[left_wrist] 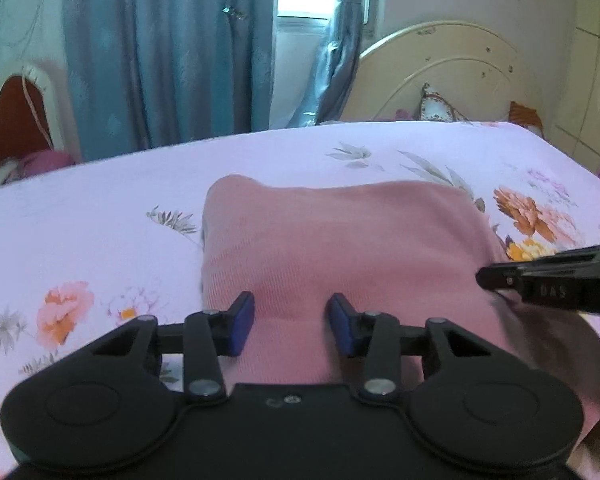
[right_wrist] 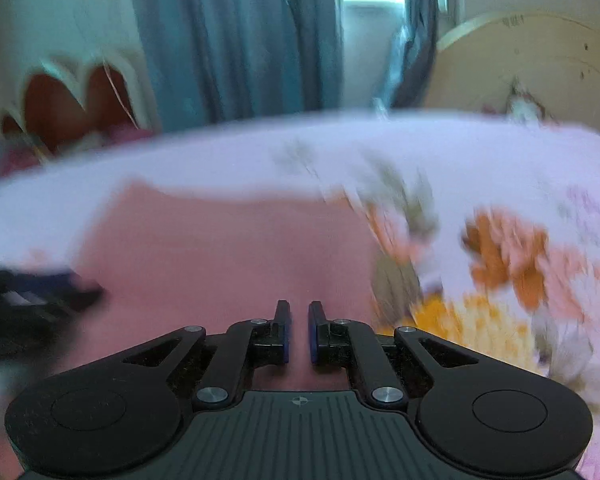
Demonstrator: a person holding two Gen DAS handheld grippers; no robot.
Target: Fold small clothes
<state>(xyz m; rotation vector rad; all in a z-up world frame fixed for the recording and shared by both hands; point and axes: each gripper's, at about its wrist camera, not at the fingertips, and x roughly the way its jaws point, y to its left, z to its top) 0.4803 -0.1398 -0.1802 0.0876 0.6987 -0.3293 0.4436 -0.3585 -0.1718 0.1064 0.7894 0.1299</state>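
Lying flat on the floral bed sheet (left_wrist: 100, 184), the pink garment (left_wrist: 340, 240) spreads at twelve o'clock of both tongs: left tongs (left_wrist: 292, 326) gape released, empty; right tongs (right_wrist: 299, 330) are clenched, nothing visibly pinched.

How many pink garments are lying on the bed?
1. The pink garment lies on the floral bedsheet, in front of both grippers. Others may be hidden outside the views.
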